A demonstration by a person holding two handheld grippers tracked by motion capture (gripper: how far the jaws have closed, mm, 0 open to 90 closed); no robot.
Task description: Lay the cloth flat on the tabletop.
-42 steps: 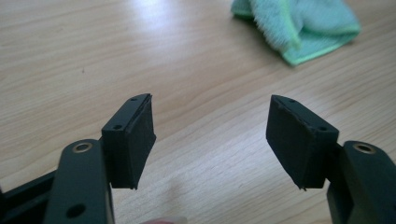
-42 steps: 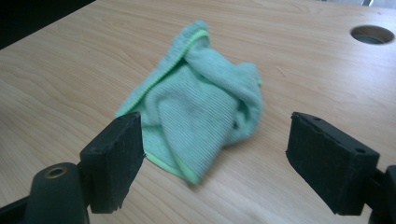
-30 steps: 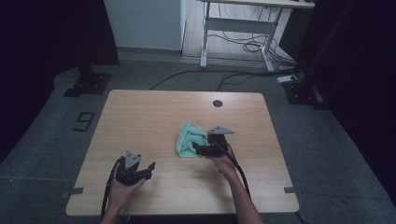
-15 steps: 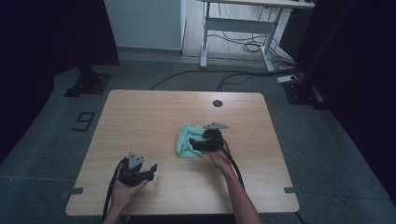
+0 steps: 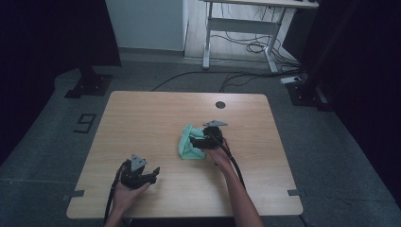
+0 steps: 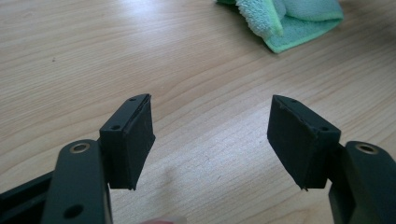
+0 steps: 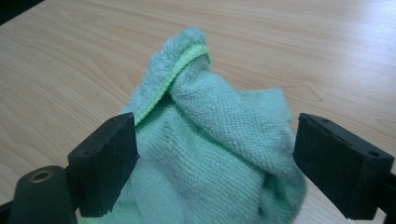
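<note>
Green cloth (image 5: 188, 144) lies bunched on the wooden table (image 5: 156, 118), a bit right of table centre and nearer the person's edge than the far one; the dark round grommet hole (image 5: 220, 104) is beyond it, twd the far edge. In the right gripper view the cloth (image 7: 210, 154) is a rumpled terry heap w/ one fold standing up in a peak, a brighter green hem running along that fold. Right gripper (image 5: 201, 141) sits at the cloth's right side in the high view, touching or just over it; its grey three-cornered plate points away from the person. In its own view the right gripper (image 7: 215, 163) has jaws wide apart, one either side of the heap, cloth between them but not pinched. Left gripper (image 5: 142, 175) is well apart from the cloth, nearer the person and to the cloth's left, held low over bare wood close to the near table edge. Its own view shows the left gripper (image 6: 212, 140) w/ jaws spread, nothing between but tabletop, and a corner of the cloth (image 6: 285, 21) farther off, ahead and to the right. Cables trail from both grippers back past the forearms.
</note>
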